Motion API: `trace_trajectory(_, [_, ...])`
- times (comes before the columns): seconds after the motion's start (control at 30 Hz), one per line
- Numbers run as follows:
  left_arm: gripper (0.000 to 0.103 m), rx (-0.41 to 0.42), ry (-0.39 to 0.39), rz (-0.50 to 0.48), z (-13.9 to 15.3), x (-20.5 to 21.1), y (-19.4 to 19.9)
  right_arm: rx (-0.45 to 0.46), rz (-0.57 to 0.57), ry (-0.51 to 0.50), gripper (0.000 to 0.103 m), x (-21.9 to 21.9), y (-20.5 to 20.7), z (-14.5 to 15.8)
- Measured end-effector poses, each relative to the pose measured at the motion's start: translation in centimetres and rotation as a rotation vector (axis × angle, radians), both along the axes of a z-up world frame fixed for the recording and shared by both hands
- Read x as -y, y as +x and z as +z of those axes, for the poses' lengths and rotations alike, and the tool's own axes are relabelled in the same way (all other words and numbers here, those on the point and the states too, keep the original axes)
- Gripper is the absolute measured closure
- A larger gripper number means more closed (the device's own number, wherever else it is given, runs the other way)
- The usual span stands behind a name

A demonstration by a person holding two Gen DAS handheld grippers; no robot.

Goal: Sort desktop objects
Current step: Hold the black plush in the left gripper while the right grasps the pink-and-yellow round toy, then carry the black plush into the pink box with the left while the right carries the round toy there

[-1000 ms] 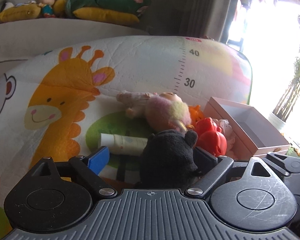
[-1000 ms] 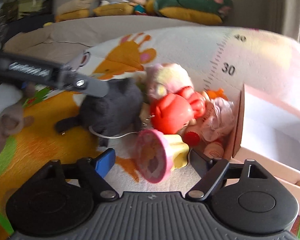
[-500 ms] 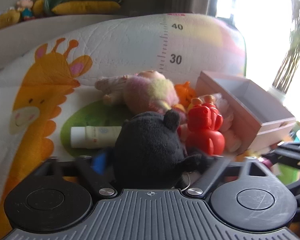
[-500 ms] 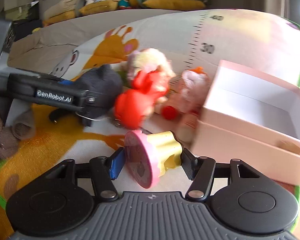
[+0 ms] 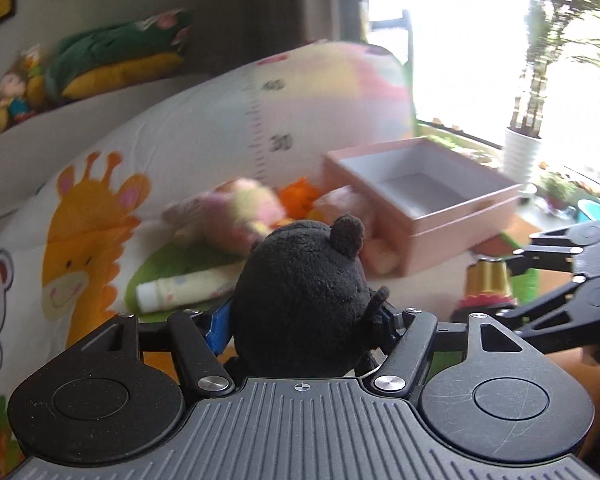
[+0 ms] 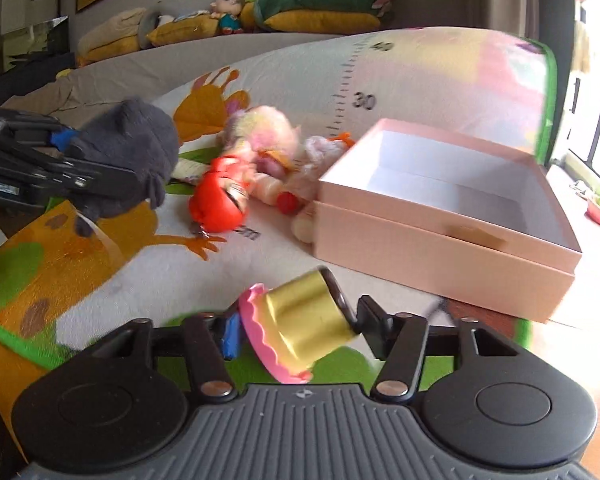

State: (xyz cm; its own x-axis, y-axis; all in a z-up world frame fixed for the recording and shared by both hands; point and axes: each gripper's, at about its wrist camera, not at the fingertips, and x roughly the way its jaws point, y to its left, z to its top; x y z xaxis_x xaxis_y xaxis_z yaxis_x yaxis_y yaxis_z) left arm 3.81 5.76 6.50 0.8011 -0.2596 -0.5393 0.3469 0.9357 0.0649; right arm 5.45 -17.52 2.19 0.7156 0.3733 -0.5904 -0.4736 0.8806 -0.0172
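Observation:
My left gripper (image 5: 304, 320) is shut on a black plush toy (image 5: 300, 292), held above the play mat; the same plush (image 6: 128, 164) and gripper show at the left of the right wrist view. My right gripper (image 6: 300, 328) is shut on a pink and gold cupcake toy (image 6: 300, 328), tilted, just in front of an open pink box (image 6: 440, 216). The cupcake toy (image 5: 486, 284) also appears at the right in the left wrist view, beside the box (image 5: 420, 200). A red toy (image 6: 220, 196), a pink-yellow doll (image 6: 260, 132) and a white tube (image 5: 176, 288) lie on the mat.
The colourful mat (image 6: 112, 280) has a giraffe print (image 5: 84, 232) and a ruler scale. Cushions and dolls (image 6: 300, 8) line a ledge behind. A potted plant (image 5: 522, 152) stands by the bright window on the right.
Both grippers have lifted with their toys and swung right toward the pink box. The cupcake toy has tilted in the right gripper. The pile of toys now lies farther away.

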Motion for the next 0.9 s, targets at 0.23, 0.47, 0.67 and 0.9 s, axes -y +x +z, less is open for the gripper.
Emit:
trace_trajectory(0.23, [0.031,0.04,-0.028,-0.188,2.7,6.0,-2.0,0.0,-0.106,0.062,0.059,4.8,-1.2,0.2])
trace_trajectory(0.47, [0.031,0.002,-0.01,-0.27,1.1,10.8,-2.0,0.013,-0.18,0.104,0.059,8.1,-4.0,0.1])
trace_trajectory(0.67, [0.031,-0.066,-0.013,-0.293,-0.8,12.0,-2.5,0.012,-0.212,0.12,0.059,9.6,-5.1,0.2])
trace_trajectory(0.9, [0.031,-0.088,-0.055,-0.286,-0.3,12.3,-1.3,0.029,-0.23,0.13,0.059,10.1,-4.9,1.1])
